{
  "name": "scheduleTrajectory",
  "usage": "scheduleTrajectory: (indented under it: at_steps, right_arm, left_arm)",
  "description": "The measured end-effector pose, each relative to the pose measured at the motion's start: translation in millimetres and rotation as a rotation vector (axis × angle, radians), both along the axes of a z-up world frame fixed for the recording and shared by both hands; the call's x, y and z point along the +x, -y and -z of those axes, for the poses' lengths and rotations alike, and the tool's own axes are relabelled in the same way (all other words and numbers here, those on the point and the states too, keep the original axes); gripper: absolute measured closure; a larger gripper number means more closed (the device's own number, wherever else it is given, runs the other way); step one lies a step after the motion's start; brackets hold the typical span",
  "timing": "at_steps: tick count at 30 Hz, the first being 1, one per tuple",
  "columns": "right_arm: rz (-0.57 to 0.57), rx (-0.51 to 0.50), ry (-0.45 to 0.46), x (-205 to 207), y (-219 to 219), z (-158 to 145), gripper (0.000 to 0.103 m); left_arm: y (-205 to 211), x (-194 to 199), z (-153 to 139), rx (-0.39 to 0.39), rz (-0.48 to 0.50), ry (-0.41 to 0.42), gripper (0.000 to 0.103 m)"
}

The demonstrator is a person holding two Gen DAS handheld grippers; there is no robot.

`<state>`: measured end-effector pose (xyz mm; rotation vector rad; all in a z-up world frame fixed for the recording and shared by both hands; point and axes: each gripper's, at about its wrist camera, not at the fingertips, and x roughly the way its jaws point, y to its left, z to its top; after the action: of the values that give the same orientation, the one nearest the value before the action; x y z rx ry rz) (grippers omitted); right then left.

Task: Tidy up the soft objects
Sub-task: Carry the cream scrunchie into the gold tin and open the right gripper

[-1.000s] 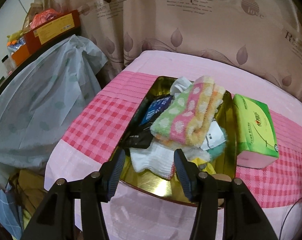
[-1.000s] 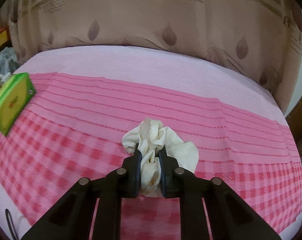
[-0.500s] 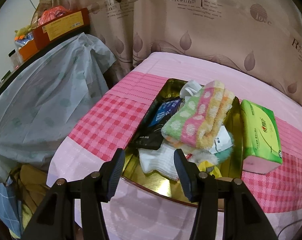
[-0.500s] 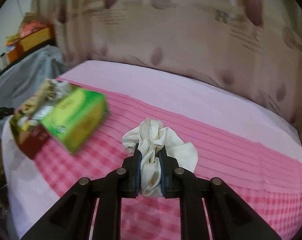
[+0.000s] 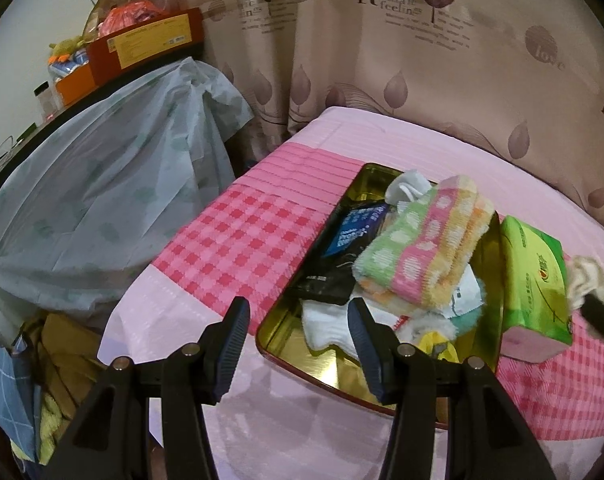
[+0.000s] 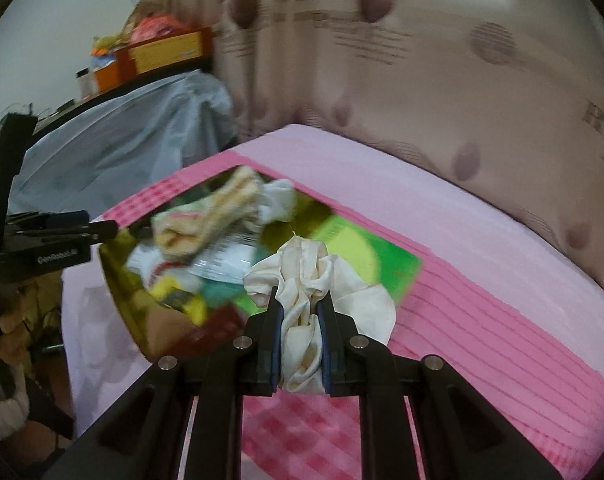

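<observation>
Right gripper (image 6: 300,312) pinching a crumpled cream cloth (image 6: 322,276), carried above the table near the gold tin tray (image 5: 334,372).
I read the left gripper (image 5: 298,332) spread wide, nothing between its fingers, hovering at the tray's near-left corner. Tray is piled with a folded polka-dot striped towel (image 5: 422,248), white socks (image 5: 326,320), and dark packets (image 5: 342,256). Green tissue box (image 5: 534,280) sits touching the tray's right side on the pink checked tablecloth (image 5: 238,248). From the left wrist view the cream cloth (image 5: 586,276) shows just right of the tissue box. Right view is motion-blurred; tray contents unclear there.
</observation>
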<state>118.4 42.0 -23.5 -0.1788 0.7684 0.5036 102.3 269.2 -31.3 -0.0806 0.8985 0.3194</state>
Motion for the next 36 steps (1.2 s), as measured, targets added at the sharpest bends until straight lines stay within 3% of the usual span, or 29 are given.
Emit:
scheduleTrajectory:
  at_steps: [15,26,36]
  right_arm:
    - [-0.1,-0.042,-0.014,26.5,-76.5,22.7,0.09]
    - [-0.086,-0.019,-0.058,44.9,-97.2,42.7,0.088]
    - [-0.062,0.008,-0.068,41.9,-99.7,45.3,0.08]
  left_arm:
    - [-11.8,-9.2,-8.1,0.031,-0.06,0.014,0.051]
    - [-26.8,-18.4,-10.6,0.011,-0.092,0.022,0.051]
    - [-22.5,-15.3,-7.2,0.026,-0.059,0.024,0.051]
